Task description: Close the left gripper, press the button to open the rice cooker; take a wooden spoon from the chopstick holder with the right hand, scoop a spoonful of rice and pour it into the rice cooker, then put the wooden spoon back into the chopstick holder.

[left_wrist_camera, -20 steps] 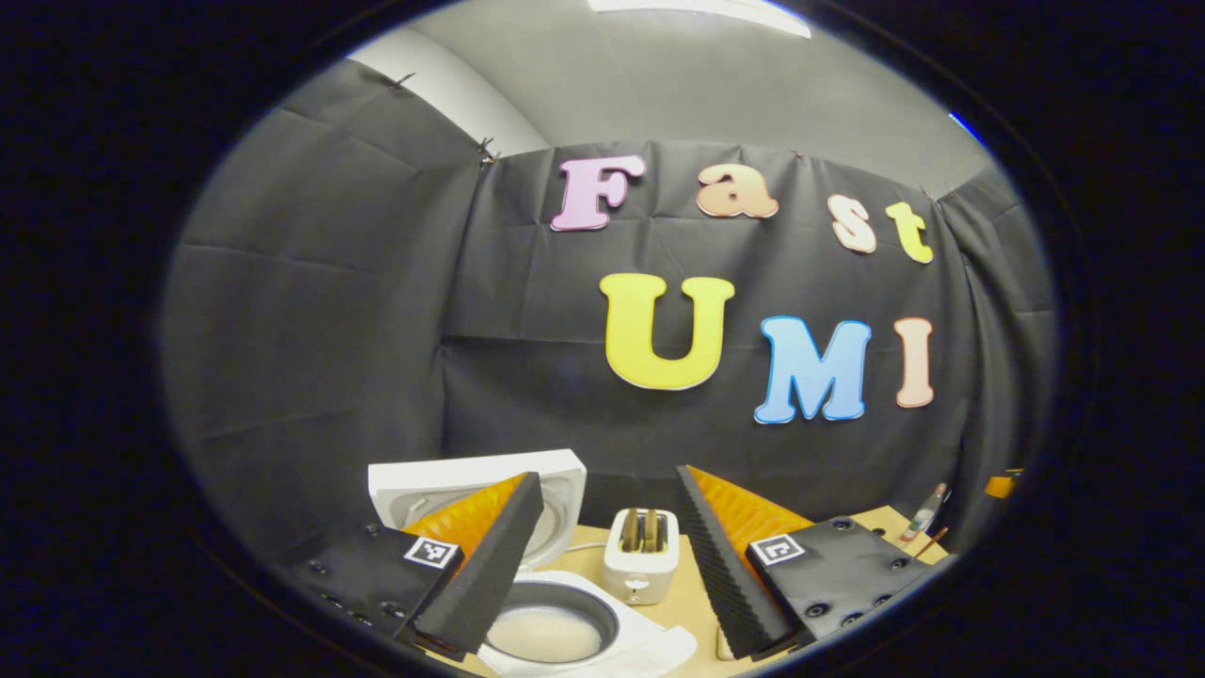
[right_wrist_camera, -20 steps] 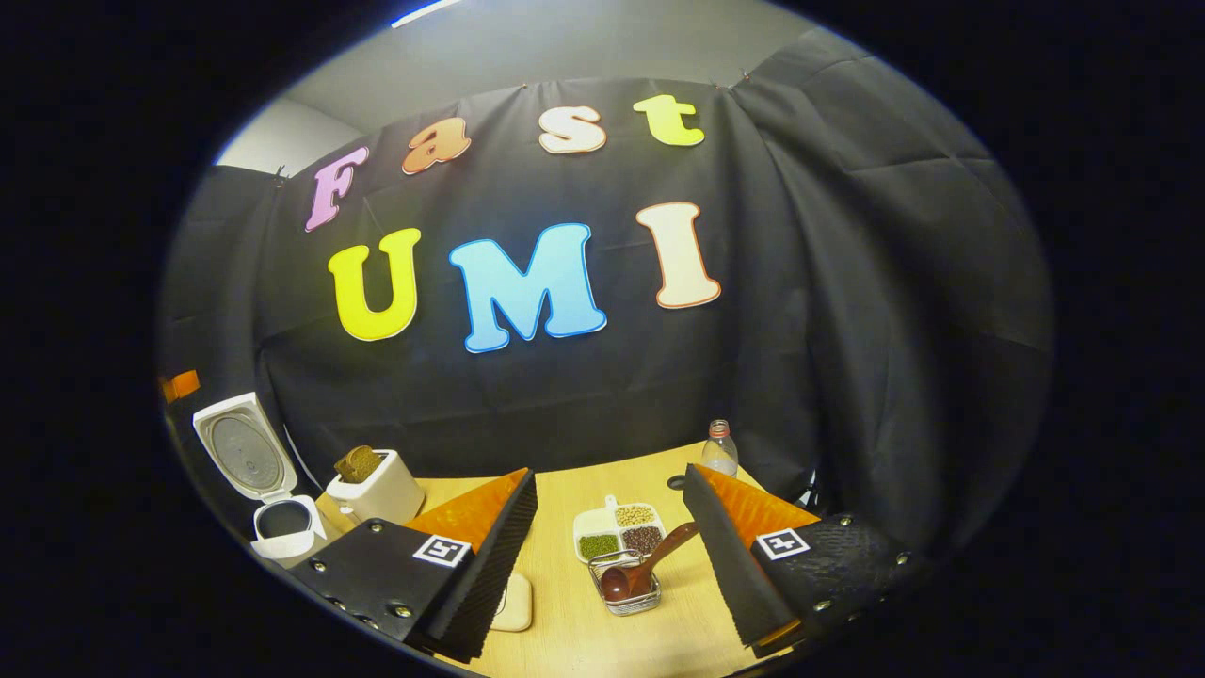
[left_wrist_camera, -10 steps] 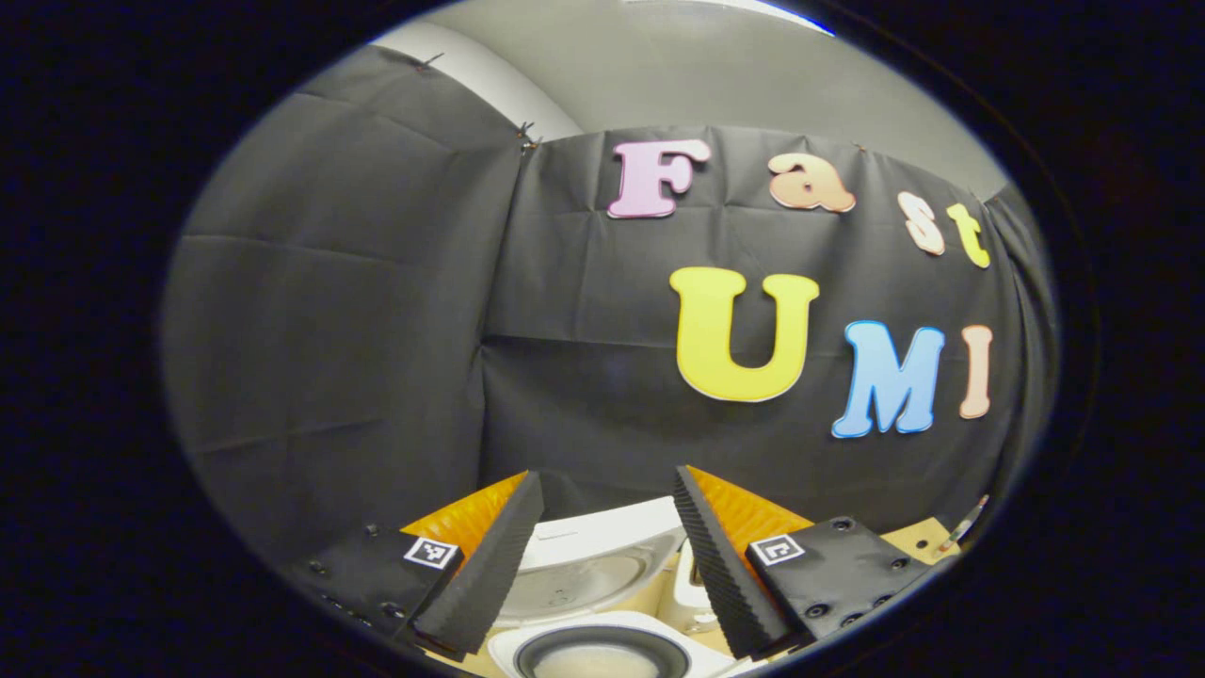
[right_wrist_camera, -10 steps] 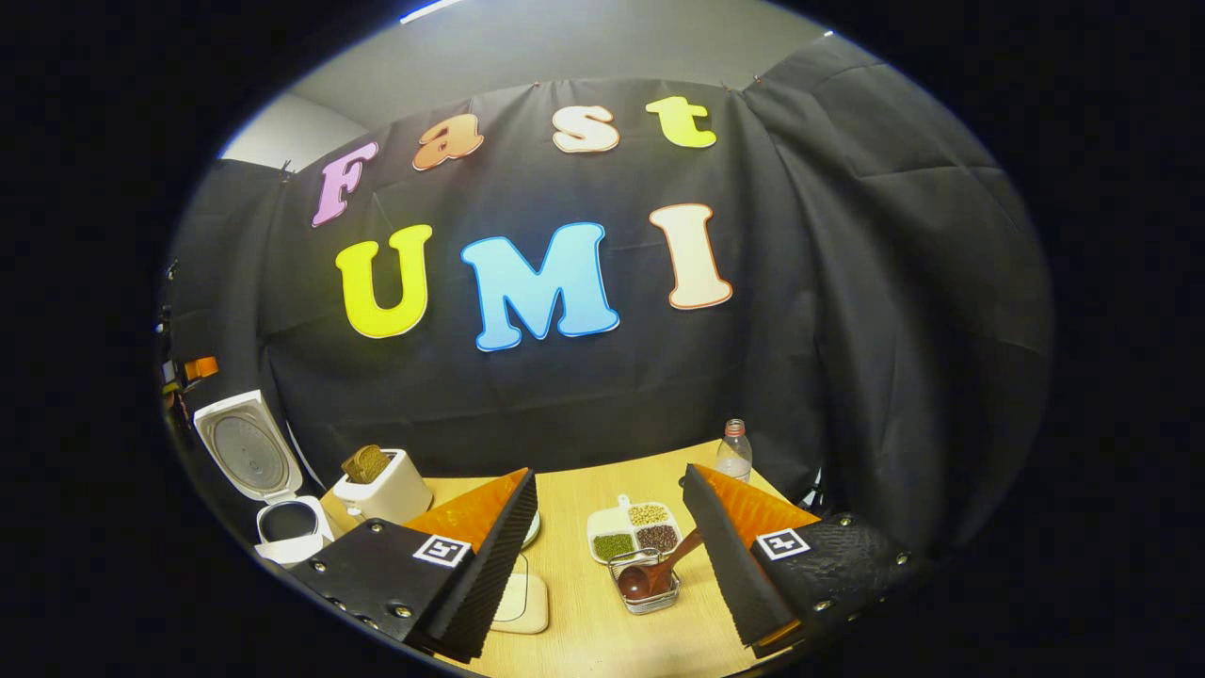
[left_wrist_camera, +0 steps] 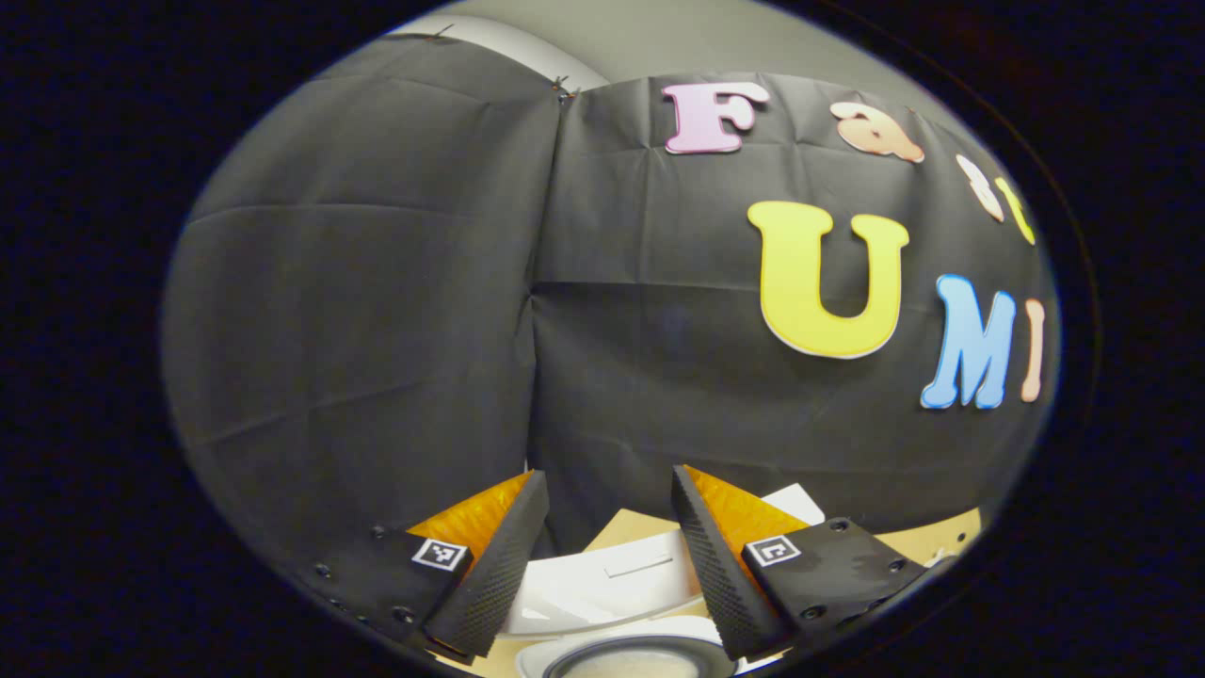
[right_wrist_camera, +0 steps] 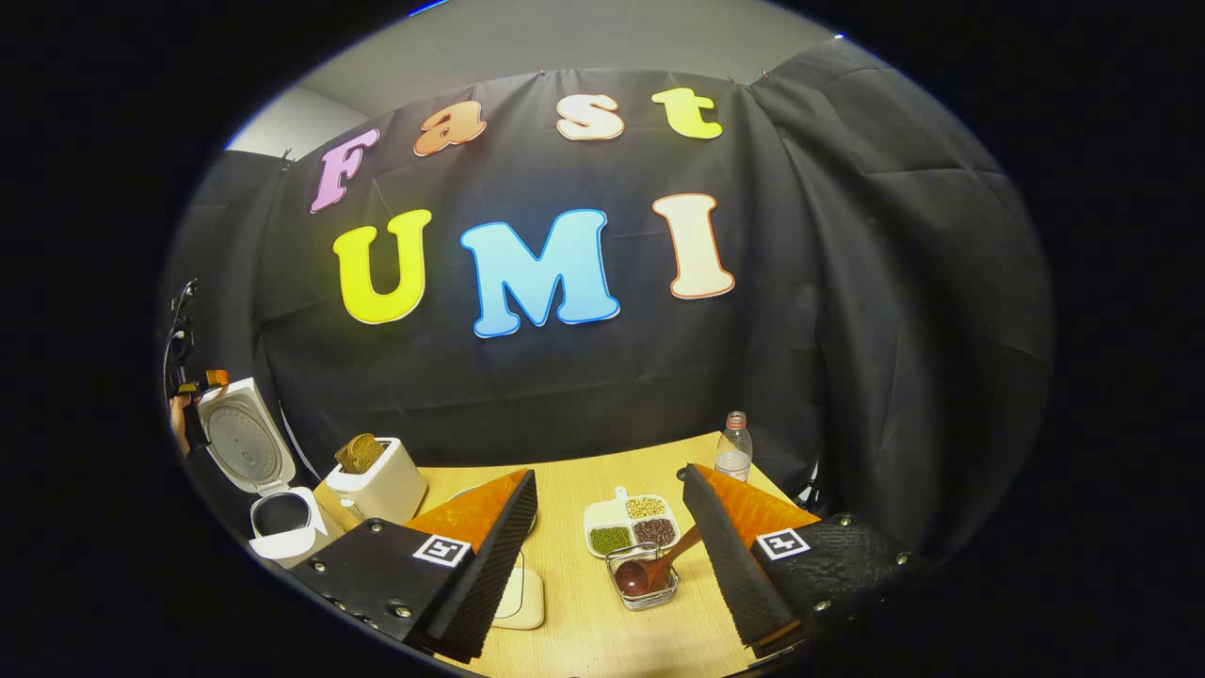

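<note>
The white rice cooker point(right_wrist_camera: 273, 516) stands at the table's far left with its lid point(right_wrist_camera: 240, 443) raised. In the left gripper view the lid point(left_wrist_camera: 612, 579) lies just beyond my open left gripper point(left_wrist_camera: 607, 474), and the pot rim point(left_wrist_camera: 640, 657) sits below the fingers. That gripper also peeks past the lid's top edge as an orange bit point(right_wrist_camera: 209, 379), beside a hand point(right_wrist_camera: 179, 419). A wooden spoon point(right_wrist_camera: 659, 563) leans in a wire chopstick holder point(right_wrist_camera: 645, 584), low between the fingers of my open right gripper point(right_wrist_camera: 610, 473), which holds nothing.
A white toaster point(right_wrist_camera: 377, 485) with bread stands right of the cooker. A divided dish of grains point(right_wrist_camera: 626, 523) sits behind the holder and a small bottle point(right_wrist_camera: 732, 450) at the table's back right. A cream pad point(right_wrist_camera: 522, 598) lies by my right gripper's left finger, on the wooden table point(right_wrist_camera: 584, 471).
The left gripper swung left and came closer over the open cooker; the toaster left its view. The right gripper shifted only slightly, still hovering short of the holder.
</note>
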`<action>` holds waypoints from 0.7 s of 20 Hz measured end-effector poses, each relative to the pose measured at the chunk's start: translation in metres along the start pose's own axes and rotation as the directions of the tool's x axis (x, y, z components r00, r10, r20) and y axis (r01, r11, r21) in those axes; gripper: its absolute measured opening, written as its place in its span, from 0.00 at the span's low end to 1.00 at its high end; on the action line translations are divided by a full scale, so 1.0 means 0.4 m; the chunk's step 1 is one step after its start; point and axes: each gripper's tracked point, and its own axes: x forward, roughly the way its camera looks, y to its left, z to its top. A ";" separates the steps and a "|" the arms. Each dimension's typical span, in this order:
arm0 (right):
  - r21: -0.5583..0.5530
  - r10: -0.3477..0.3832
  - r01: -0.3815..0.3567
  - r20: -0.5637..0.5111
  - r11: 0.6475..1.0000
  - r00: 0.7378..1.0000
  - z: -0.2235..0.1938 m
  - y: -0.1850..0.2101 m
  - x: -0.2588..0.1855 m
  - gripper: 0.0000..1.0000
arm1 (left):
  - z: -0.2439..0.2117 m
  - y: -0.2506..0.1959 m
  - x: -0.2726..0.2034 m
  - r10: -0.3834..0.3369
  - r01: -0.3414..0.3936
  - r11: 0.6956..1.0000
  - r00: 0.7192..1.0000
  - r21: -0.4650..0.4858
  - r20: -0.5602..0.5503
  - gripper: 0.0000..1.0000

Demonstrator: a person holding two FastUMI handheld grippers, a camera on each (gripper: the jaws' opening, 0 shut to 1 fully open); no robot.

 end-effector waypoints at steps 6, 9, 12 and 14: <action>0.002 0.053 -0.053 0.002 0.999 0.999 0.007 0.035 0.020 0.94 | -0.017 -0.032 -0.074 -0.013 0.013 1.000 1.000 -0.002 0.007 0.96; -0.006 0.061 -0.060 0.028 0.998 0.998 0.026 0.037 0.012 0.94 | -0.032 -0.044 -0.112 -0.005 0.005 1.000 1.000 -0.003 0.015 0.96; -0.023 0.066 -0.065 0.081 0.998 0.994 0.071 0.038 -0.007 0.95 | -0.057 -0.068 -0.167 -0.001 0.001 1.000 0.999 0.007 0.040 0.93; -0.040 0.085 -0.082 0.104 0.996 0.991 0.094 0.044 -0.022 0.94 | -0.084 -0.084 -0.209 -0.002 0.002 1.000 0.999 0.008 0.048 0.94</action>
